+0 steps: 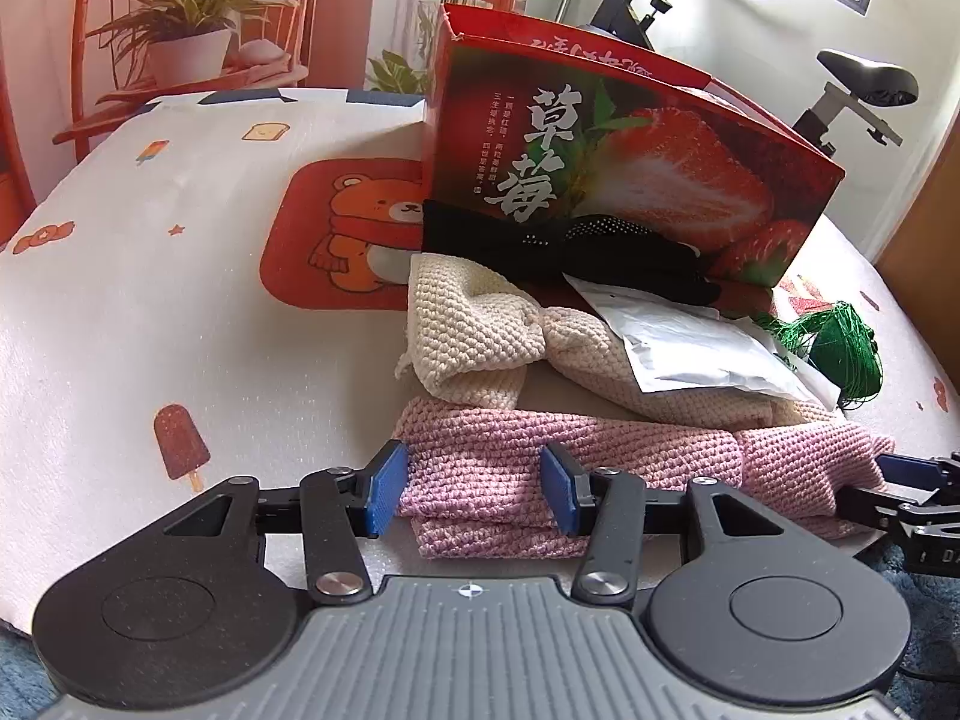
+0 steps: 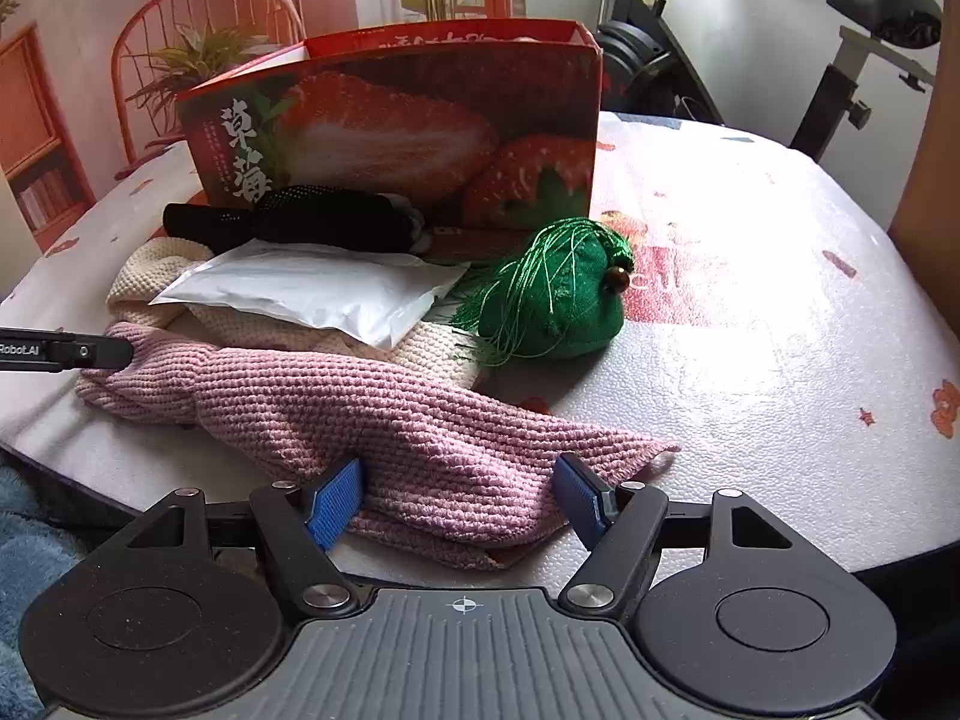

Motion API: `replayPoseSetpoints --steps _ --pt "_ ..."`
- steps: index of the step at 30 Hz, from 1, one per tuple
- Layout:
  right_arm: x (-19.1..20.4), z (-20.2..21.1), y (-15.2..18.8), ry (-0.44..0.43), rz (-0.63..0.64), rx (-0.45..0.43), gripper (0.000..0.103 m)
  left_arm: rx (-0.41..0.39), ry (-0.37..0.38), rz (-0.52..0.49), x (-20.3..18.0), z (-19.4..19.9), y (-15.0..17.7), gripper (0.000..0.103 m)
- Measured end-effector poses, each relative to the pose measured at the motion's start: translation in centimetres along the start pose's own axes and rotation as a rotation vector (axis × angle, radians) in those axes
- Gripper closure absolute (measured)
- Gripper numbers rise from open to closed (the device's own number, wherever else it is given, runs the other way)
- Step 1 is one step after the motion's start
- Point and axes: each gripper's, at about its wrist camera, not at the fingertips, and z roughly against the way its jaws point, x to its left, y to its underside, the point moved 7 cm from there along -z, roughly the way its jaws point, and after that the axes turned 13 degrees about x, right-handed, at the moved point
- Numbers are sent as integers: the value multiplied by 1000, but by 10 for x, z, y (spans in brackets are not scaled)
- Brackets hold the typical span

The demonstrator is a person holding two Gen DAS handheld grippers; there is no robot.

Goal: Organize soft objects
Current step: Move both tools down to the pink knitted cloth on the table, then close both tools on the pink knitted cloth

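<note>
On the worktop: soft things heaped in front of a red strawberry box.
Pink knit: nearest the front edge, lying crosswise.
Cream knit: behind the pink knit, partly under a white pouch.
Black cloth: against the box's base.
Green tassel toy: right of the pouch.
Left claw: jaws apart, astride one end of the pink knit; pads just beside it, pressing cannot be told.
Right claw: jaws apart around the other end, not clamped.
</note>
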Motion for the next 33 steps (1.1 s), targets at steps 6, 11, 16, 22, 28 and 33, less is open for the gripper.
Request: replayPoseSetpoints --steps 6,11,16,22,28,33 --pt "0 -3 0 -3 1 4 34 -18 56 16 0 4 1 42" --pt "6 -2 1 3 33 10 26 -12 58 -1 -4 2 1 42" --pt "16 -8 2 32 86 35 13 -3 53 -12 -5 -1 2 42" --pt "13 -9 1 26 79 31 11 -7 48 1 -2 0 1 40" --pt "15 -12 1 35 100 33 9 -23 27 23 2 3 1 31" --pt "14 -9 1 26 98 24 21 -18 34 40 5 4 1 29"
